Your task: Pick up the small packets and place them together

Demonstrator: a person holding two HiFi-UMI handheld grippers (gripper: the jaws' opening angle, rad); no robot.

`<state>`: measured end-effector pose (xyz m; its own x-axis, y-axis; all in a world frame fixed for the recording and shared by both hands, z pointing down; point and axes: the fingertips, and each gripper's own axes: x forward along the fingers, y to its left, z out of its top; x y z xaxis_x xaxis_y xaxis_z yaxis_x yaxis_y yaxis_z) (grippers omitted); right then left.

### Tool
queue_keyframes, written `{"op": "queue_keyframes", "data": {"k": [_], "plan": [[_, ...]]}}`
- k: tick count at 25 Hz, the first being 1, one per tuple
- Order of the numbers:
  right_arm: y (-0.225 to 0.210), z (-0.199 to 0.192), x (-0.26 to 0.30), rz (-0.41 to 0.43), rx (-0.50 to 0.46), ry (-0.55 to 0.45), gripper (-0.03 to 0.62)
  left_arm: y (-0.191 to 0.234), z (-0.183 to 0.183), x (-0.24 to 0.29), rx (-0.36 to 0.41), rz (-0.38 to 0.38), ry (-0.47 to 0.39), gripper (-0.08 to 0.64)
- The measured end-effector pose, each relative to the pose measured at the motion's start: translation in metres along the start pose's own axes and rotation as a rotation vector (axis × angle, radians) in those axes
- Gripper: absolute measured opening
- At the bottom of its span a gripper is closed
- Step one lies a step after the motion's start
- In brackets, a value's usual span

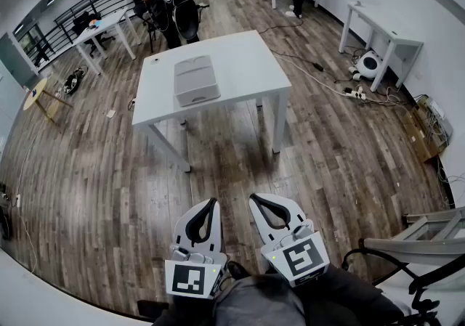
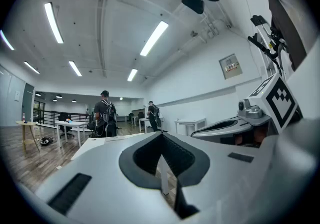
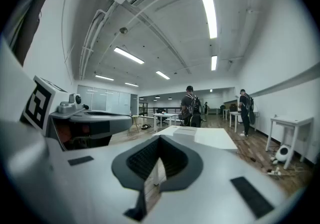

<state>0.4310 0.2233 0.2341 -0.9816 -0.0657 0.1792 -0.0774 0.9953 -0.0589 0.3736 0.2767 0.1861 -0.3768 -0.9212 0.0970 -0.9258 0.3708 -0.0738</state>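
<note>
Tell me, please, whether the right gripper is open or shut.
Shut: the right gripper shows its jaw tips touching, with nothing between them.

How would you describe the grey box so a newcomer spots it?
Start at the white table in the middle of the wood floor. The grey box lies on its top, left of centre. It is the only bulky thing there, a flat rectangle darker than the tabletop.
</note>
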Motion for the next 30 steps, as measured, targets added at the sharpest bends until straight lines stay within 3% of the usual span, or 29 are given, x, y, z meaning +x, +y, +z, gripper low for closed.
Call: {"op": "queue_keyframes", "data": {"k": [5, 21, 30], "plan": [[-0.047, 0.012, 0.008, -0.067, -0.059, -0.044, -0.002, -0.025, -0.016, 0.046, 0.02, -0.087, -0.047, -0.003], [-0.095, 0.001, -0.016, -0.022, 0.033, -0.026, -0.002, -0.073, -0.018, 0.077, -0.018, -0.053, -0.008, -0.003], [-0.092, -0.024, 0.003, 0.004, 0.051, 0.01, 0.0, -0.059, -0.042, 0.085, -0.038, -0.039, 0.025, -0.003]]}}
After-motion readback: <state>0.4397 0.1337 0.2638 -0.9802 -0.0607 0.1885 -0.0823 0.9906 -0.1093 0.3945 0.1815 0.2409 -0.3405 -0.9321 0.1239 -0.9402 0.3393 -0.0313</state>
